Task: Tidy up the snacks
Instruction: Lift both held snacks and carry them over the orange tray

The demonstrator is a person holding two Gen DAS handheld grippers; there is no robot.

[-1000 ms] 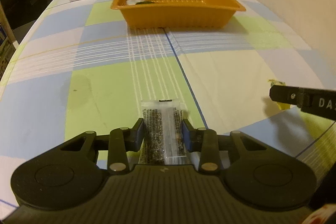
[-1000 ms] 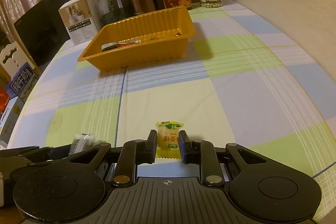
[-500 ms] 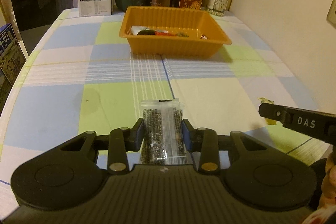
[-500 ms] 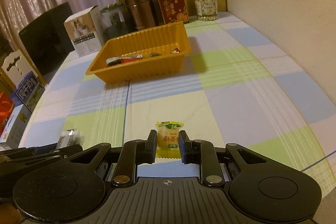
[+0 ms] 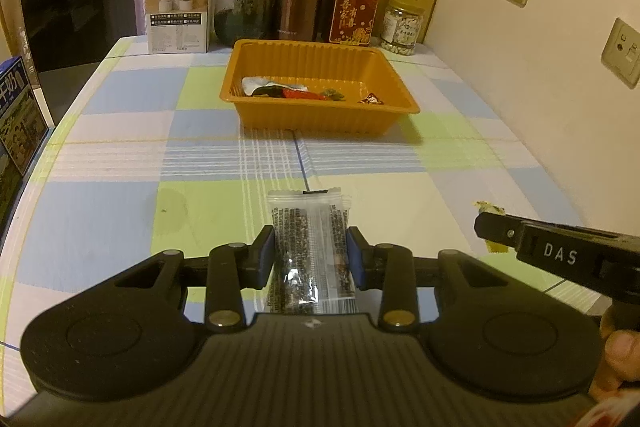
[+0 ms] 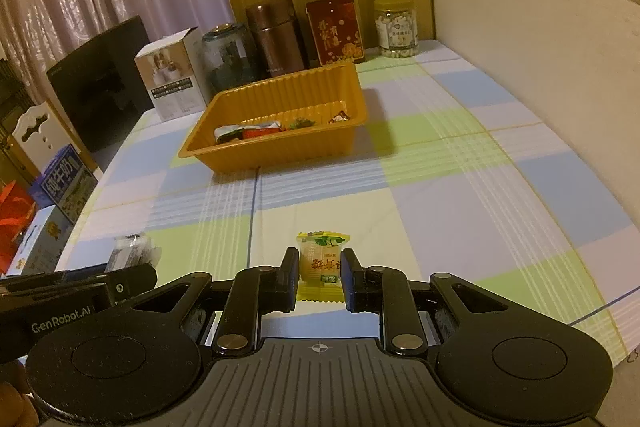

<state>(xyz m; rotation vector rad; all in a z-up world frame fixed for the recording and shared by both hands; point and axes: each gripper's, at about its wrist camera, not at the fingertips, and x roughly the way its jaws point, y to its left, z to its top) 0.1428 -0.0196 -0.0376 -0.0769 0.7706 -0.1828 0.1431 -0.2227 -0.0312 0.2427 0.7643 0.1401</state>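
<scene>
Orange plastic marked the goal: the tray [image 5: 320,115] stood toward the far edge of the table [image 5: 120,211], already holding a few wrappers. The left gripper [image 5: 310,259] was clamped on a clear sesame bar packet [image 5: 310,247], and the right gripper [image 6: 320,275] pinched a small yellow candy [image 6: 320,263], both held above the near edge. Slick film could slide from the pads in transit, and both grippers reaching the tray together risked bumping.
</scene>
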